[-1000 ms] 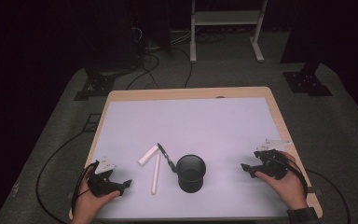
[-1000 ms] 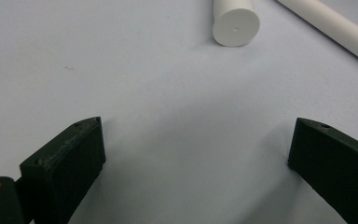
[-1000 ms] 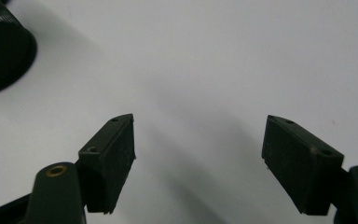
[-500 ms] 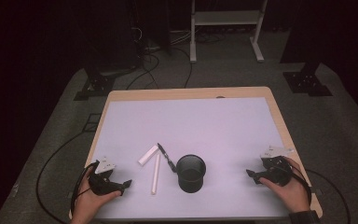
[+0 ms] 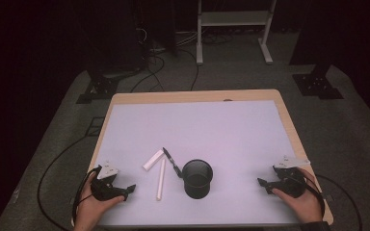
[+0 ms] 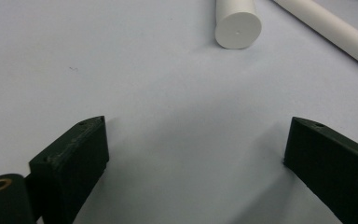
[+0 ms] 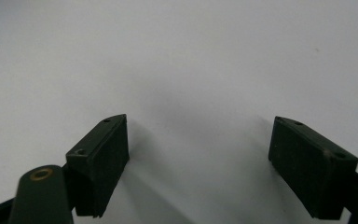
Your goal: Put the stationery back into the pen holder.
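A black mesh cup (image 5: 197, 178) stands upright near the table's front middle. Left of it lie a black pen (image 5: 172, 162), a short white cylinder (image 5: 153, 160) and a long white stick (image 5: 161, 179). My left gripper (image 5: 126, 191) rests open on the white mat at the front left, its jaws wide apart with nothing between them. The short cylinder's end (image 6: 237, 29) and the long stick (image 6: 340, 36) lie just ahead of it. At the front right my right gripper (image 5: 263, 184) is also down on the mat, open and empty; its jaws stand wide over bare mat (image 7: 200, 84).
The white mat (image 5: 197, 130) covers a wooden table (image 5: 289, 125). Cables trail from both grippers over the table's near corners. On the dark floor beyond are stand bases (image 5: 318, 84), cables (image 5: 149, 72) and a white frame (image 5: 233, 19).
My right gripper has drawn back toward the near right corner and settled lower on the mat. The left gripper and the objects have stayed put.
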Demonstrator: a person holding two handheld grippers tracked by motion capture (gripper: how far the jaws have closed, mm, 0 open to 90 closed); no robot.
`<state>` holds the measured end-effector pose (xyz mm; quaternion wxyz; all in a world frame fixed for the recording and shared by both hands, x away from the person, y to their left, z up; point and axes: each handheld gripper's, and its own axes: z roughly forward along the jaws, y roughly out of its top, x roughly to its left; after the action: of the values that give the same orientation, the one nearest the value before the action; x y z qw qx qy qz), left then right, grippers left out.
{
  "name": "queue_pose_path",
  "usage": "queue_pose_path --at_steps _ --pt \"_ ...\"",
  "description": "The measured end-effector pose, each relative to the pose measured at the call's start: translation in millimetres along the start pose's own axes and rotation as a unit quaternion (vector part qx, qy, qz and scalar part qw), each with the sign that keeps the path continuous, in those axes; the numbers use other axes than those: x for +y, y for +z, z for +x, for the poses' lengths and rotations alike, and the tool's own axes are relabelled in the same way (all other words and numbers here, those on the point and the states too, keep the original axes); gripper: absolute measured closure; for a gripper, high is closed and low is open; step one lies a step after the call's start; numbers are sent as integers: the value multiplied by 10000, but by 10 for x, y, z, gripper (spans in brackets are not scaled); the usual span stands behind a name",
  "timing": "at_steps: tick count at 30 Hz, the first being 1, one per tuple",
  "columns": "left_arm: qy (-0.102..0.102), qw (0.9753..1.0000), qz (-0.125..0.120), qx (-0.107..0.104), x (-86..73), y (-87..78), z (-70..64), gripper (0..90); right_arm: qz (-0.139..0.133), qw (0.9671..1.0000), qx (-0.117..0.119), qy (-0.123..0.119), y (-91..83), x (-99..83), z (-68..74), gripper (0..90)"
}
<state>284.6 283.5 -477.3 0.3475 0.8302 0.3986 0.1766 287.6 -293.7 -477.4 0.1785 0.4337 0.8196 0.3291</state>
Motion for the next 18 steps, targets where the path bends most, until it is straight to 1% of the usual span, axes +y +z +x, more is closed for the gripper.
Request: queue_pose_path --at_steps 1,2,4,8,10,13,14,15,16,17,18 --pt "21 10000 -14 4 -1 -5 5 70 -46 10000 22 47 3 -12 -5 187" --pt "-2 10000 -22 11 -3 -13 7 93 -103 9999 37 72 1 -29 -10 186" --pt "16 10000 -17 24 0 -21 11 124 -152 9998 32 84 3 -41 -5 184" --pt "-36 10000 -59 -3 19 -38 -1 140 -317 9994 45 105 7 -85 -10 178" --pt "-48 10000 -52 14 33 -46 -9 156 -320 9994 39 97 7 -85 -8 179" --pt "-33 10000 -46 52 54 -61 -9 157 -322 9994 47 101 7 -86 -11 178" --pt "-39 10000 -58 39 63 -69 -12 167 -326 9994 46 96 8 -86 -12 178" --pt "-38 9999 -91 23 80 -86 -13 198 -326 9994 48 98 8 -86 -13 178" --pt "-38 9999 -91 23 80 -86 -13 197 -326 9994 48 98 8 -86 -13 178" --pt "-162 9998 -137 -64 100 -95 -15 198 -323 9994 53 101 8 -86 -14 178" --pt "-162 9998 -137 -64 100 -95 -15 201 -323 9994 53 101 8 -86 -14 178"
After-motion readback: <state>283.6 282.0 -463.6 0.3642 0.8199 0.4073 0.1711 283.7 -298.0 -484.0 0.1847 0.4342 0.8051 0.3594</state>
